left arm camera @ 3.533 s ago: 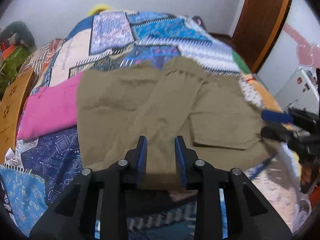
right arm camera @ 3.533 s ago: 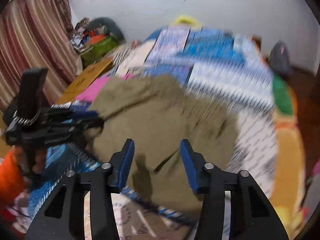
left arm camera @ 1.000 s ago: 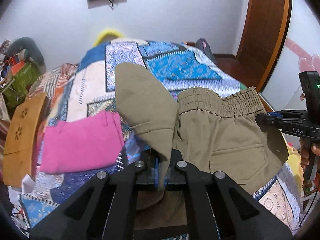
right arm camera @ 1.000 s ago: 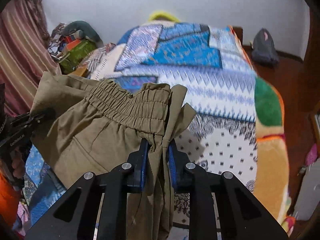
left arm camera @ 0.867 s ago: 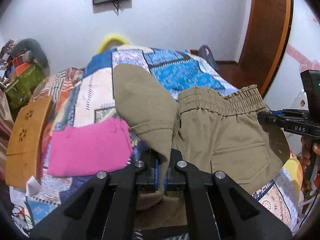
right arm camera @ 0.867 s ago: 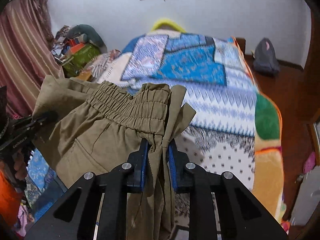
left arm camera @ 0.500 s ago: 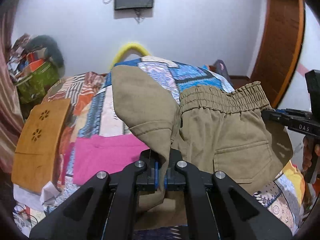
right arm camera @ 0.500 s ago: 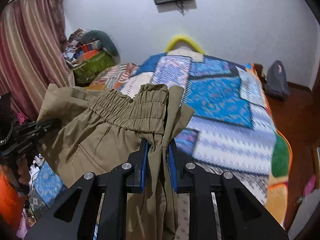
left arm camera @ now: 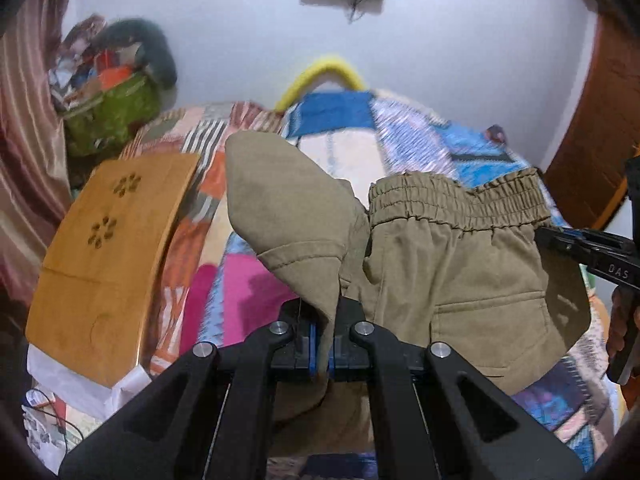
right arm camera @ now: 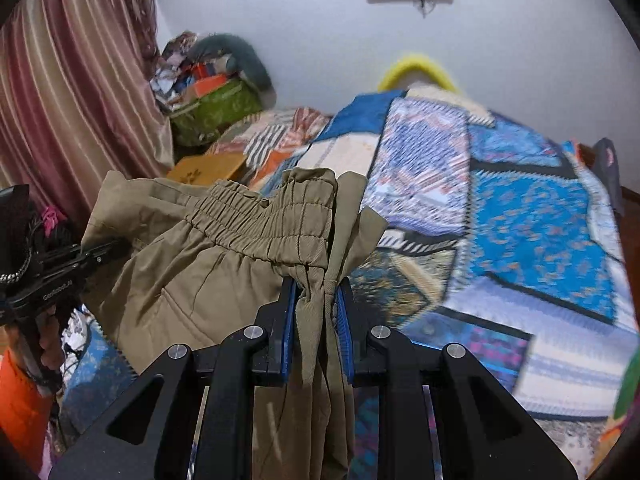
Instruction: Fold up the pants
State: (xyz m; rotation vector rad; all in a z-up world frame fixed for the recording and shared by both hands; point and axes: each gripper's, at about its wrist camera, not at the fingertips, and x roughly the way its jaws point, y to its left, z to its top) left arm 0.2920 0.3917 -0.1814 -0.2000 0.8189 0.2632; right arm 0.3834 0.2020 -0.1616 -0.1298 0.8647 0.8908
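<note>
Pants stretched between left hand-held gripper and right hand-held gripper.

Both views are evenly and fairly brightly lit by soft indoor light from above, with no hard glare. The white wall reads clean, darkening toward the corners, where the fisheye lens leaves a black vignette and bends the door frame and curtain into curves. The patchwork bedspread is smeared by motion blur in both pictures, its pattern streaked. The olive pants and the black tongs stay sharp. A soft shadow from the cloth falls on the pink garment.
</note>
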